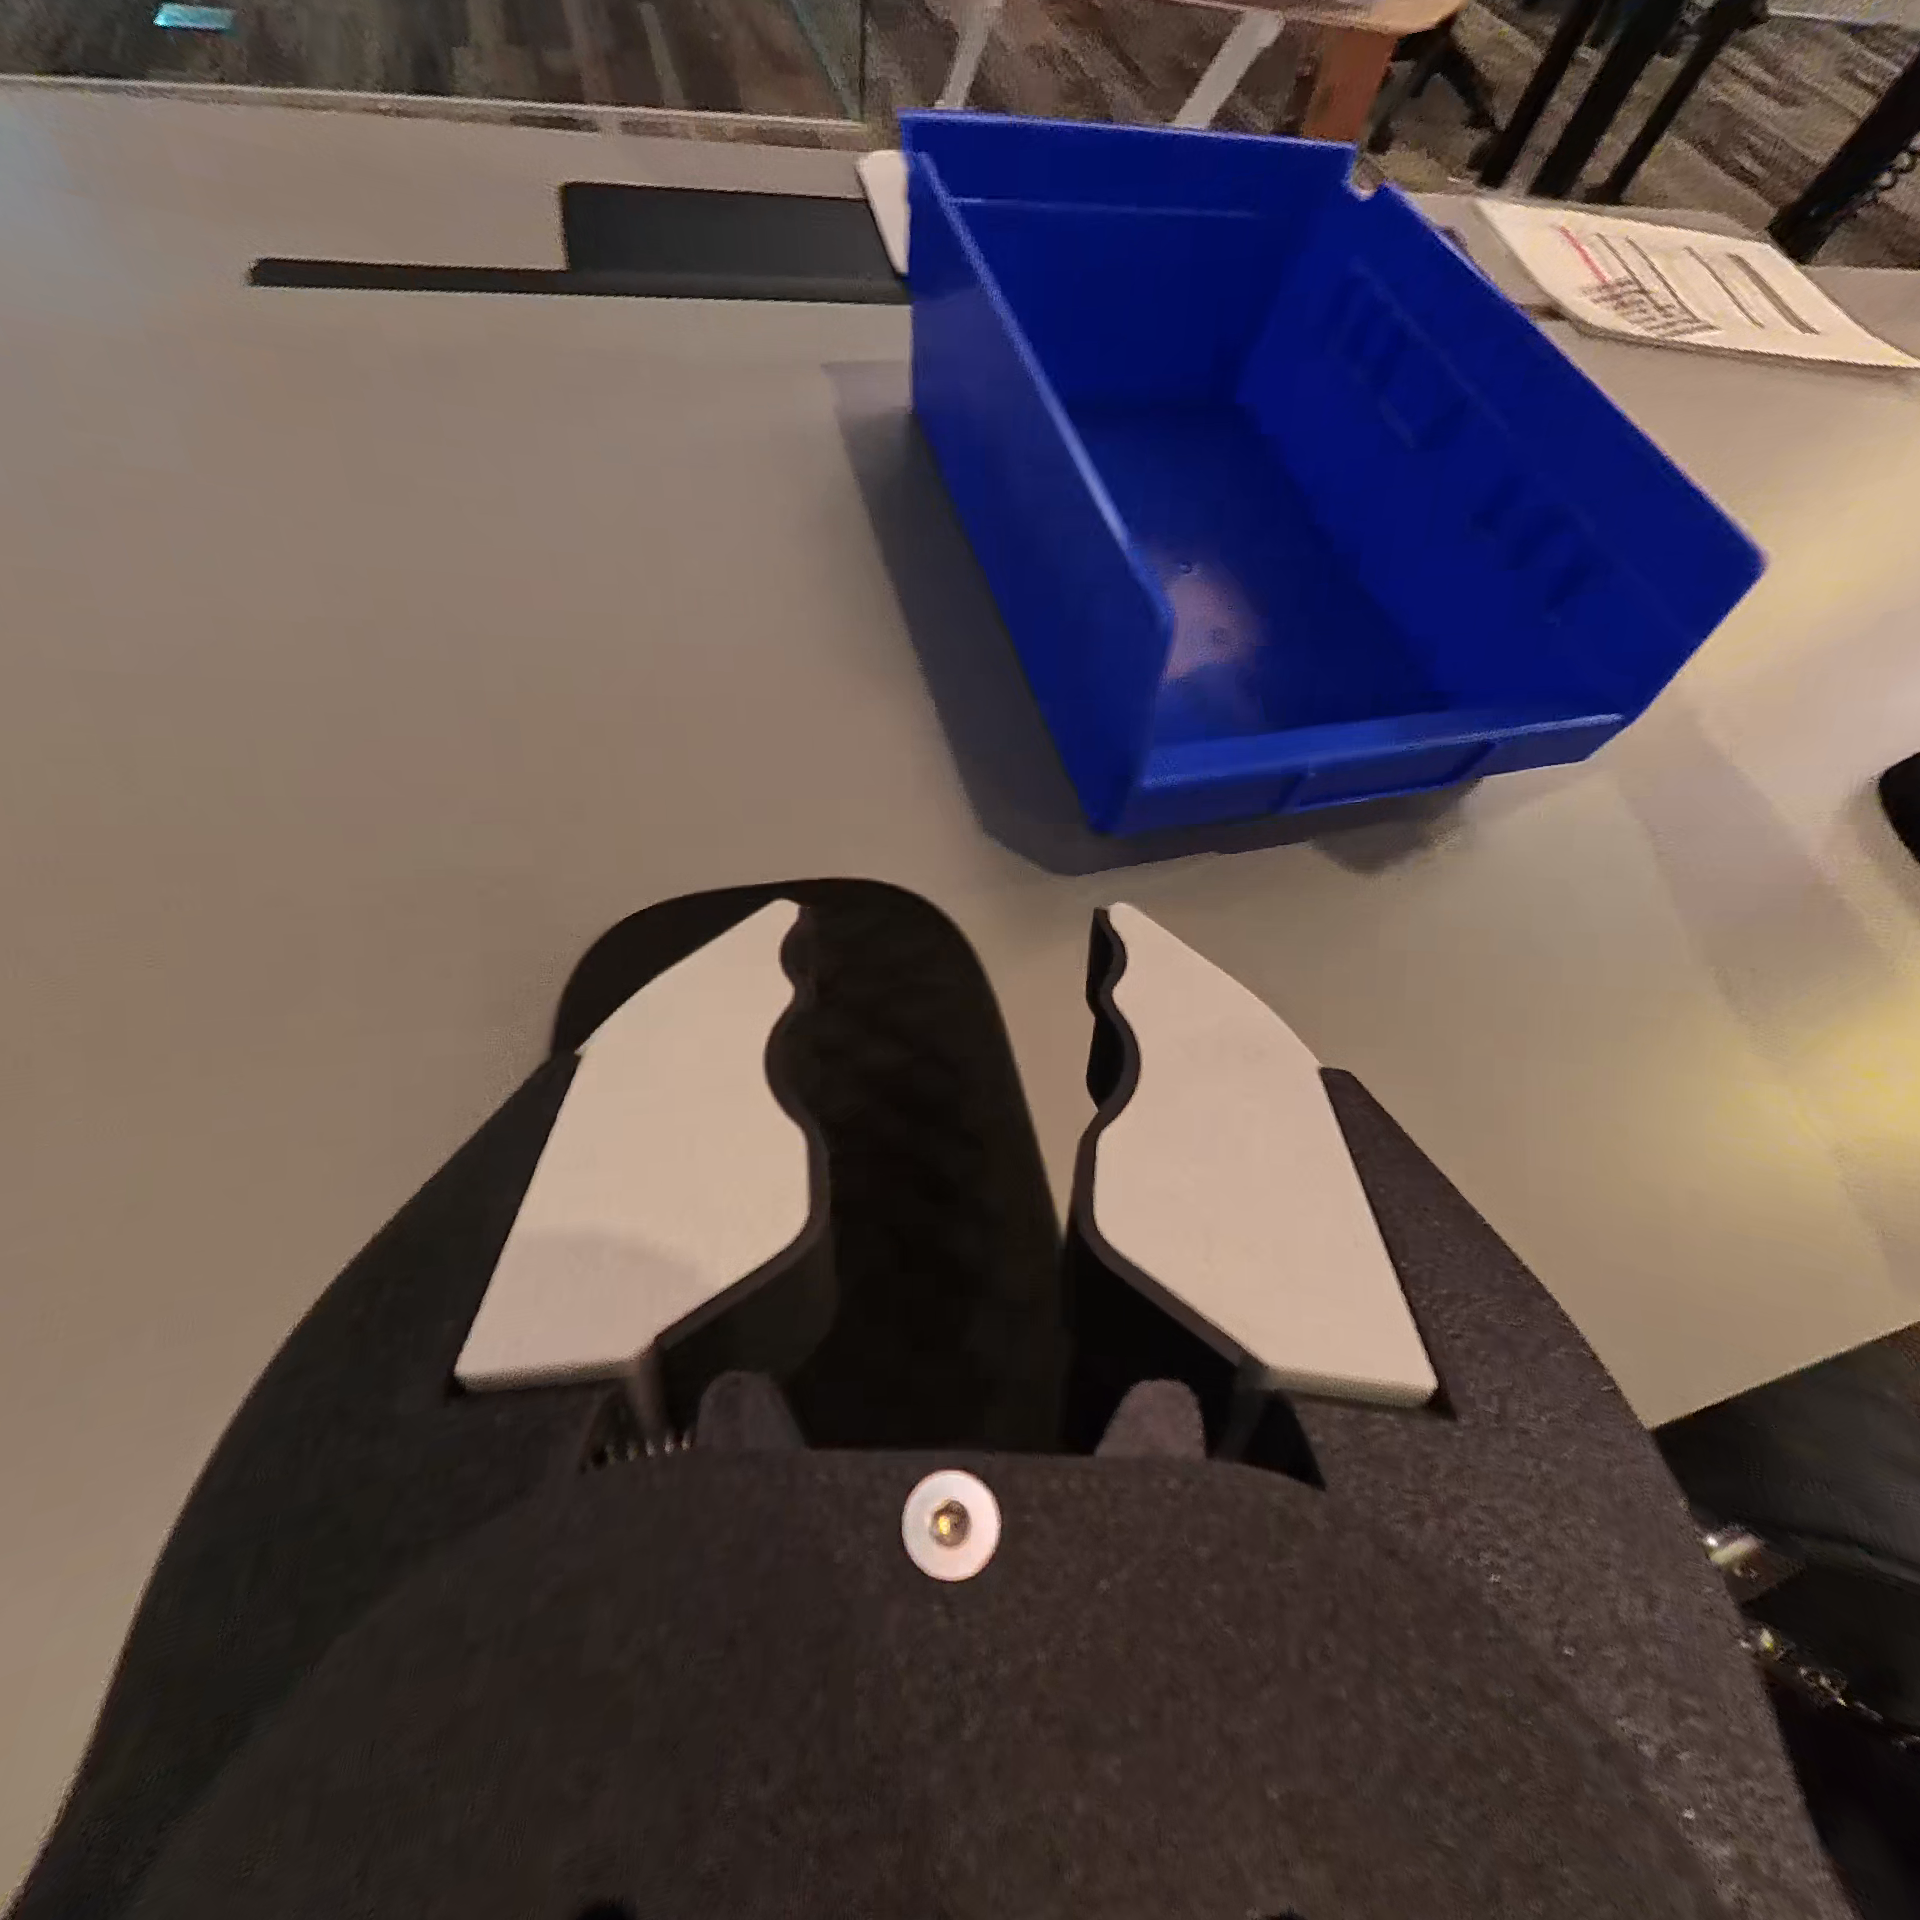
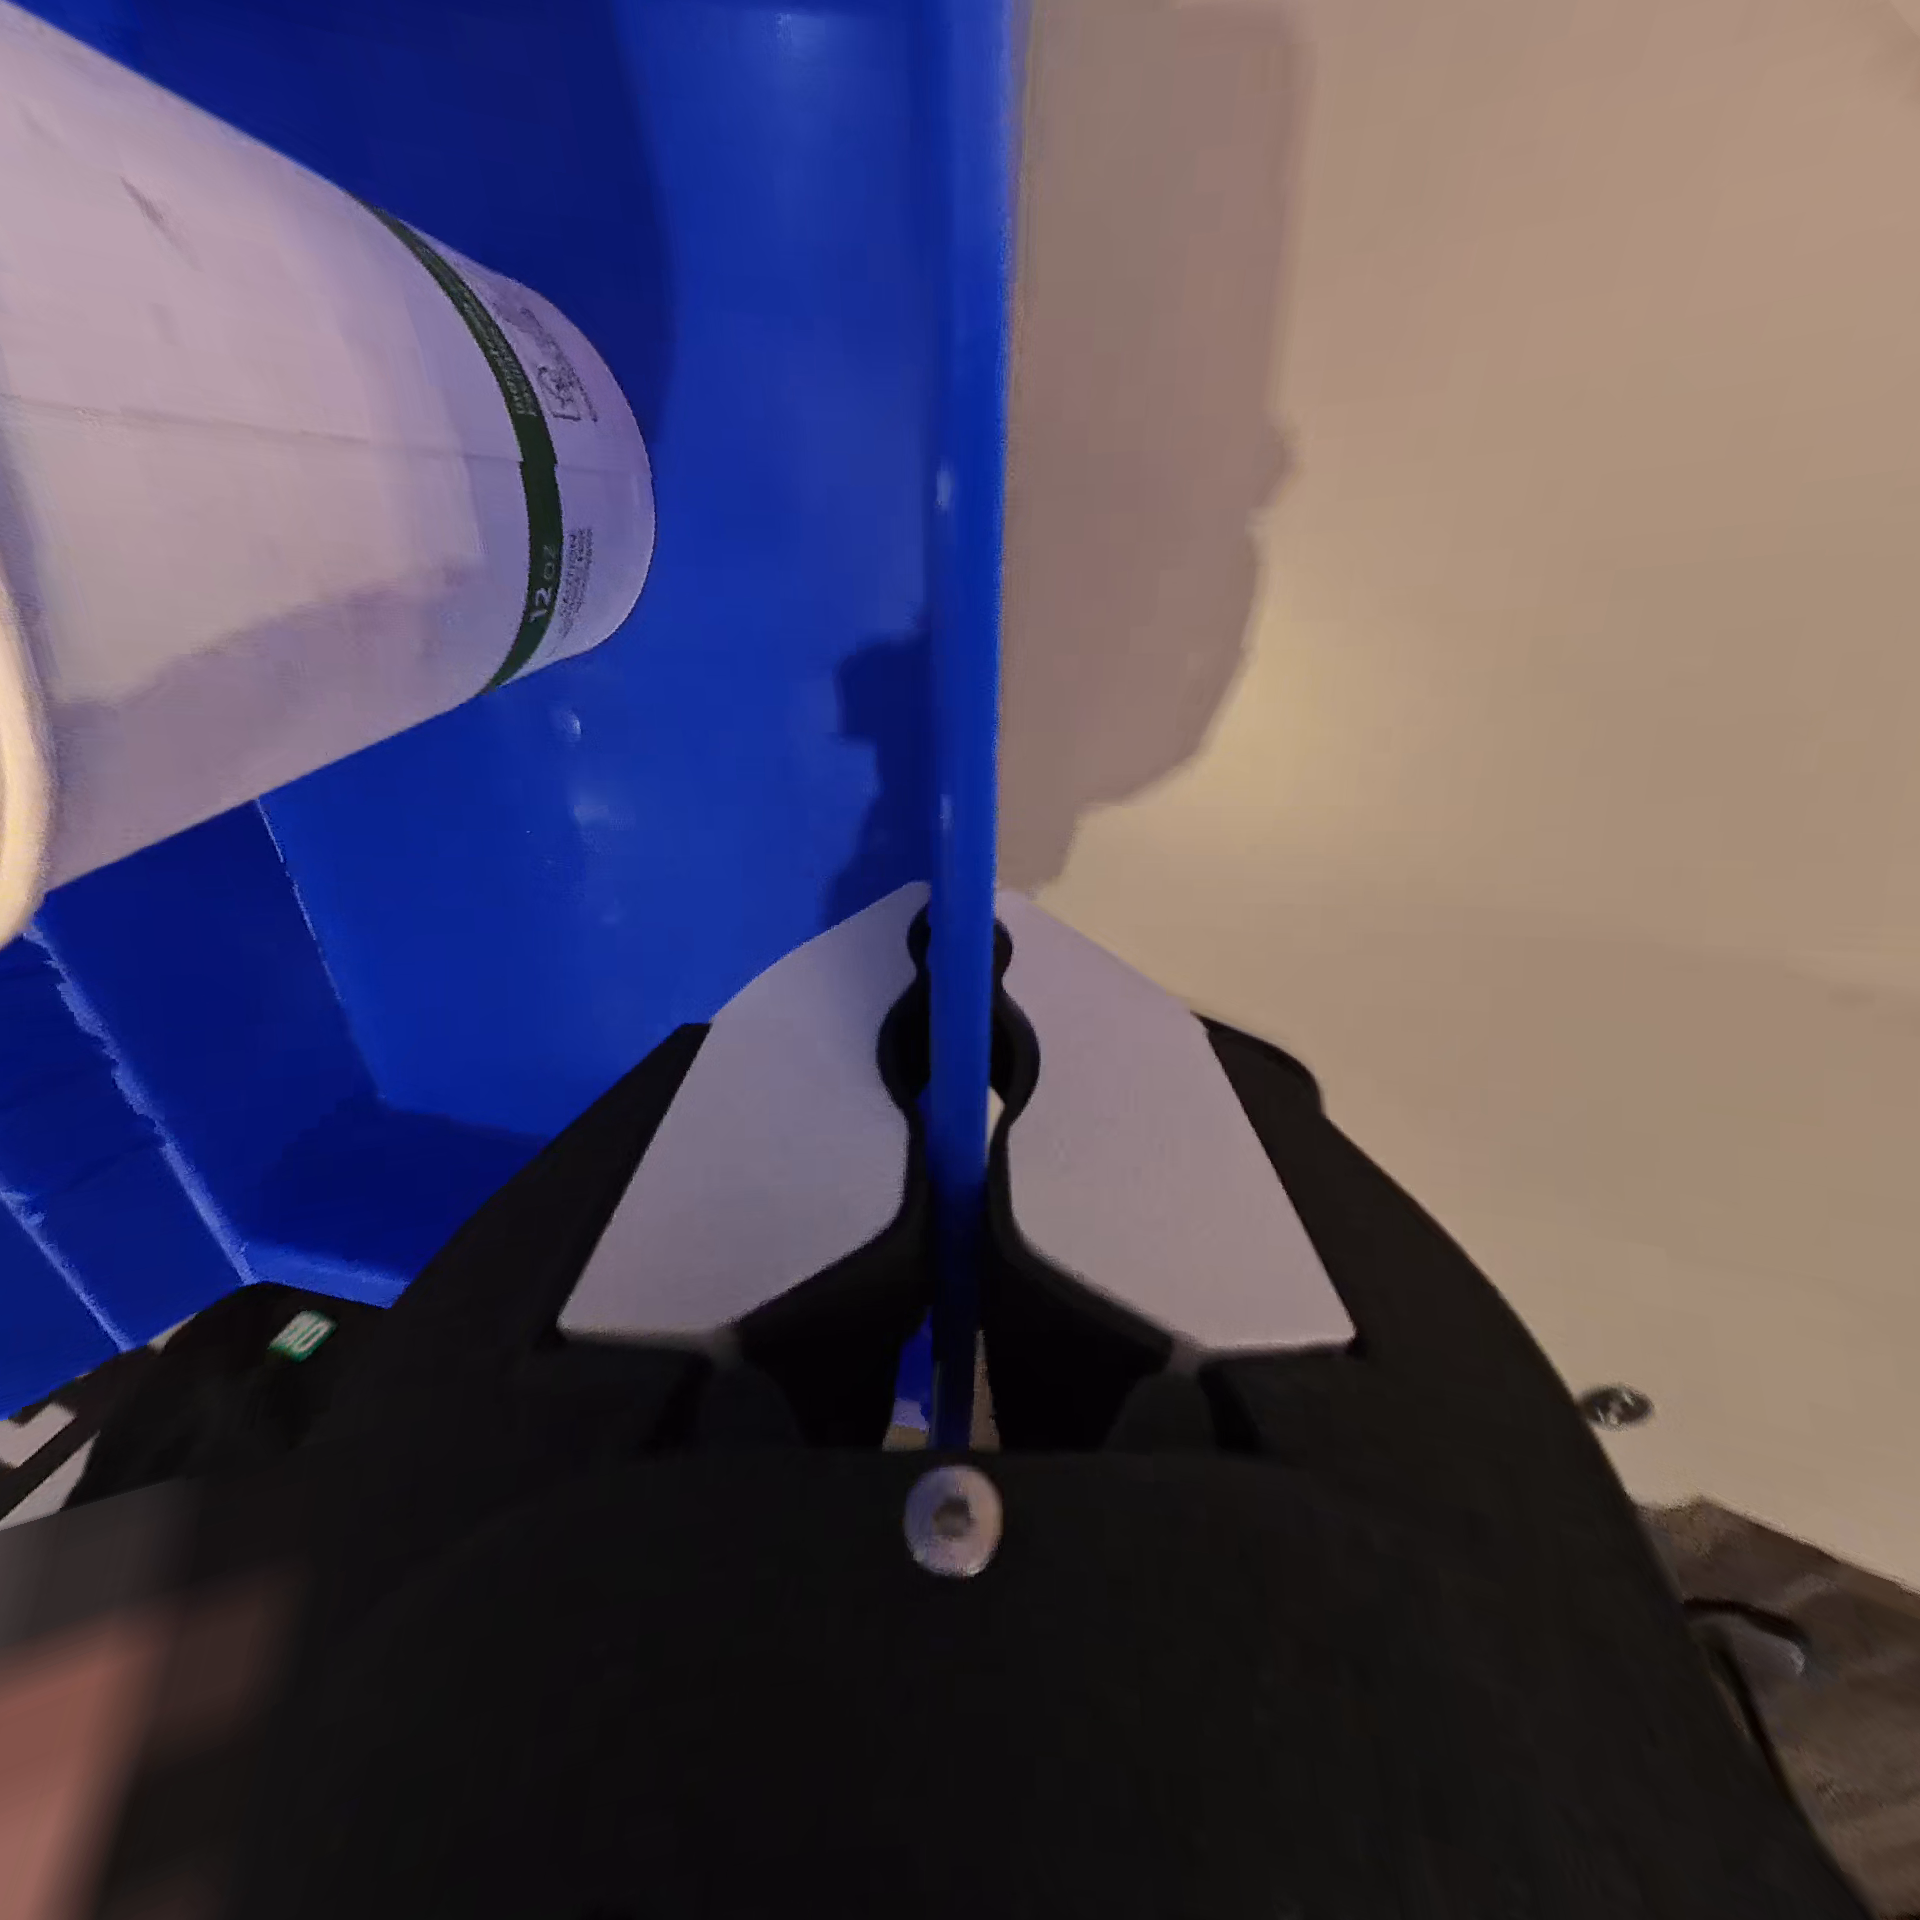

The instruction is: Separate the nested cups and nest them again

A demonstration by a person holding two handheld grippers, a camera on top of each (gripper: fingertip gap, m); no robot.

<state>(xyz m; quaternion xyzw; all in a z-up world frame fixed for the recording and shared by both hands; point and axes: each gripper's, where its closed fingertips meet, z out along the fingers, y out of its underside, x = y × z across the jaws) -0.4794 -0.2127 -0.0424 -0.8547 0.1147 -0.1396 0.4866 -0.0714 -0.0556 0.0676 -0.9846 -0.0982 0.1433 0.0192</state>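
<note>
1. The cup (image 2: 312, 468), white paper with a dark green band near its base, shows only in the right wrist view. It lies on its side inside a blue bin (image 2: 499, 935), base end pointing toward the bin's side wall. Whether it is one cup or several nested together cannot be told; its mouth end is cut off at the left edge and blurred
2. The right gripper (image 2: 958, 914) is closed on that bin's thin side wall, which runs straight up the middle of the view. One finger is inside the bin and the other outside, both pressed against the wall. It does not touch the cup
3. The left gripper (image 1: 945, 909) is partly open with a clear gap between its grey fingers (image 1: 665, 1143), and holds nothing. It hovers over the grey table (image 1: 416, 623)
4. In the left wrist view a blue bin (image 1: 1049, 499) stands upright on the table ahead and to the right of the left gripper, apart from it. No cup shows in it, and neither does the right gripper
5. Behind this bin a black strip (image 1: 717, 234) lies flat on the table. To its right, near the table's far edge, is a printed sheet of paper (image 1: 1683, 286)
</note>
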